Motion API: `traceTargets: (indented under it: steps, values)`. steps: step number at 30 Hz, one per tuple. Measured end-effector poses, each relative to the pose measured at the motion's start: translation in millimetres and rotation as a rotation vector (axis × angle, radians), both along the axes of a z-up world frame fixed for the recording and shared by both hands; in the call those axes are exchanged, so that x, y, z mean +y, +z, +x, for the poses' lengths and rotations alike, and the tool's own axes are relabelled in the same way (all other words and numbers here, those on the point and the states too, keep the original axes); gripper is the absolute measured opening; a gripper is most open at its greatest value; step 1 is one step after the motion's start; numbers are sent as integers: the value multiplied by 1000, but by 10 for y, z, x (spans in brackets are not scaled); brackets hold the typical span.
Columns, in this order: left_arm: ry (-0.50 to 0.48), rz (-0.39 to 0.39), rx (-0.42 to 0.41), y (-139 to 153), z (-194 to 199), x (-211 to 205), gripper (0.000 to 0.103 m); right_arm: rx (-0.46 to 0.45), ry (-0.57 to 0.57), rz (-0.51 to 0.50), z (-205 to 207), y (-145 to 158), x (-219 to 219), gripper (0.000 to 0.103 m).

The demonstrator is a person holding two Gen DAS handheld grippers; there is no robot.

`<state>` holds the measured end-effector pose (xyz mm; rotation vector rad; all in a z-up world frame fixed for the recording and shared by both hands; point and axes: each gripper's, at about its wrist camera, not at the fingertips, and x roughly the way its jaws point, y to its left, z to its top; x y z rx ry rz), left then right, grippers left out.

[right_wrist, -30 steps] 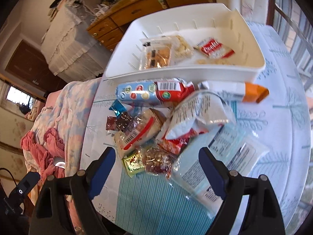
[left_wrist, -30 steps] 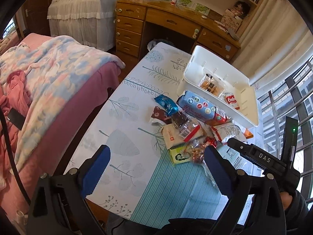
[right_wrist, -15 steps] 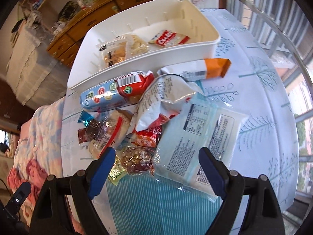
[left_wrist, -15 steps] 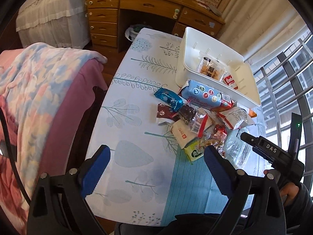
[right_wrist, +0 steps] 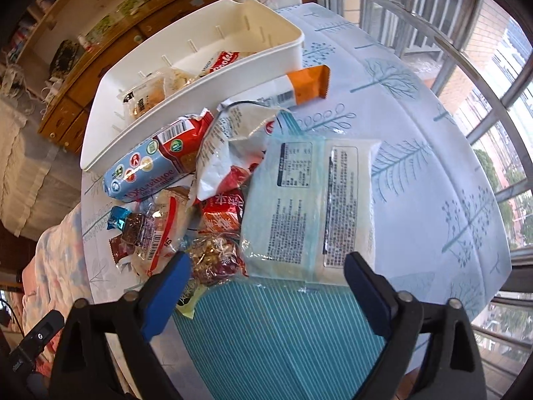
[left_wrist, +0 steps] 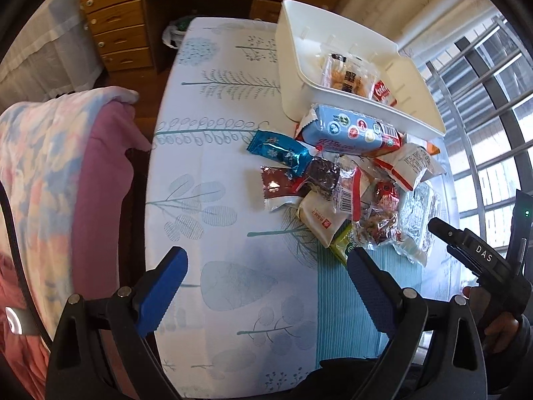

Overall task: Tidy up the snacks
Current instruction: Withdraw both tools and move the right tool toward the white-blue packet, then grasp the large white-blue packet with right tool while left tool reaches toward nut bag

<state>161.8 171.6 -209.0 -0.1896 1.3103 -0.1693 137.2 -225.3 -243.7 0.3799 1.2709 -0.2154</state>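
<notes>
A heap of snack packets lies on the table in front of a white bin [left_wrist: 339, 96] [right_wrist: 186, 110] that holds a few packets. A blue biscuit roll [left_wrist: 349, 131] [right_wrist: 146, 170] lies against the bin's near wall. In the right wrist view a large pale blue flat packet [right_wrist: 309, 206] lies just ahead of my right gripper [right_wrist: 266, 266], whose jaws are opening with nothing pressed between them. My left gripper [left_wrist: 266, 260] hangs open over bare tablecloth, left of the heap. A blue candy wrapper [left_wrist: 279, 150] sits at the heap's left edge.
The table [left_wrist: 216, 166] wears a white cloth with blue tree prints. A bed with a pink and blue blanket [left_wrist: 50, 183] runs along its left side. A wooden desk with drawers [left_wrist: 120, 33] stands beyond, and barred windows [right_wrist: 466, 66] are to the right.
Both grippers have sunk closer to the table and rolled. The left one has drifted toward the heap. The right one's jaws stand slightly wider, nearer the pale blue packet.
</notes>
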Motion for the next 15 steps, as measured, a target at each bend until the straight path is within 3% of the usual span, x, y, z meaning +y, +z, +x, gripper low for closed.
traceTargets:
  steps: [5,15]
  values:
    - [-94,-5,44,-157,134,-163,96,45,-49,-50,-95,-94,-21,100]
    - [-275,-1,102,-366,251,-687,96,64,-109,-53,-105,-209,-154,100]
